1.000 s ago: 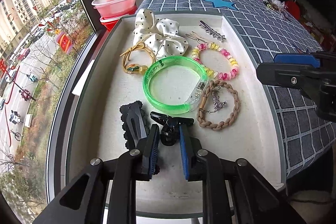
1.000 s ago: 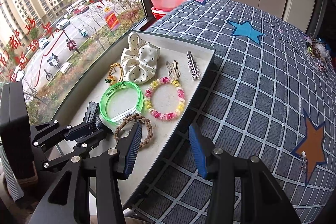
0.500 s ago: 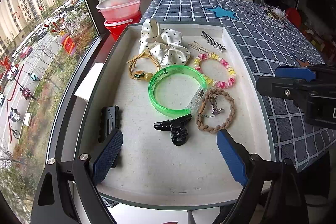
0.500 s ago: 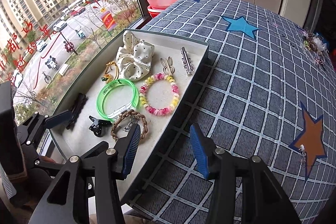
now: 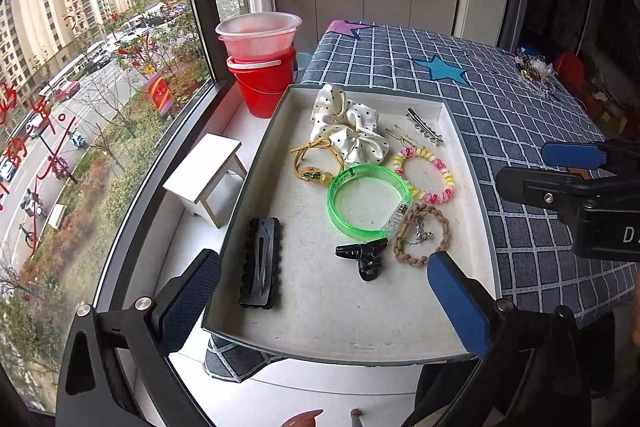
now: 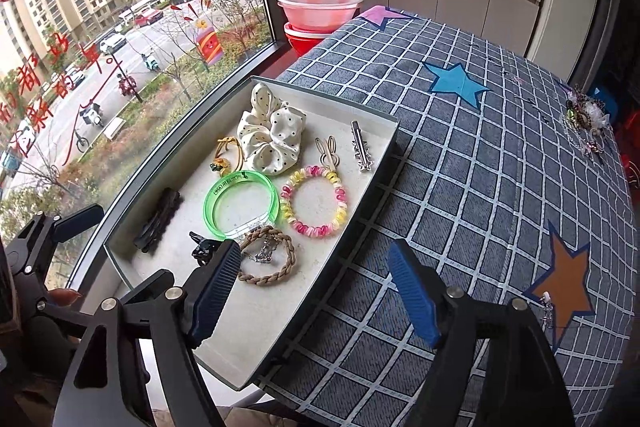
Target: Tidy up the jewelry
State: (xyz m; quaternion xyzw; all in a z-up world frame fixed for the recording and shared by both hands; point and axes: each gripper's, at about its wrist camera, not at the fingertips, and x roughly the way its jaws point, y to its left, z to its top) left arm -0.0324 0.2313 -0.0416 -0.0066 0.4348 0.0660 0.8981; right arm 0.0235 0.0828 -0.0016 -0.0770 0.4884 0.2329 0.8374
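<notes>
A white tray lies on the checked tablecloth by the window. In it lie a small black claw clip, a flat black hair clip, a green bangle, a braided brown bracelet, a pink-yellow bead bracelet, a white dotted scrunchie, a yellow hair tie and silver clips. My left gripper is open and empty above the tray's near edge. My right gripper is open and empty over the tray's right rim.
A red bucket with a plastic bowl on it stands on the sill behind the tray. A small white stool sits left of the tray. A heap of jewelry lies at the table's far right. A small earring lies on the orange star.
My left gripper opened, let go of the small black claw clip in the tray, and pulled back and up. The right gripper drew back a little, still open.
</notes>
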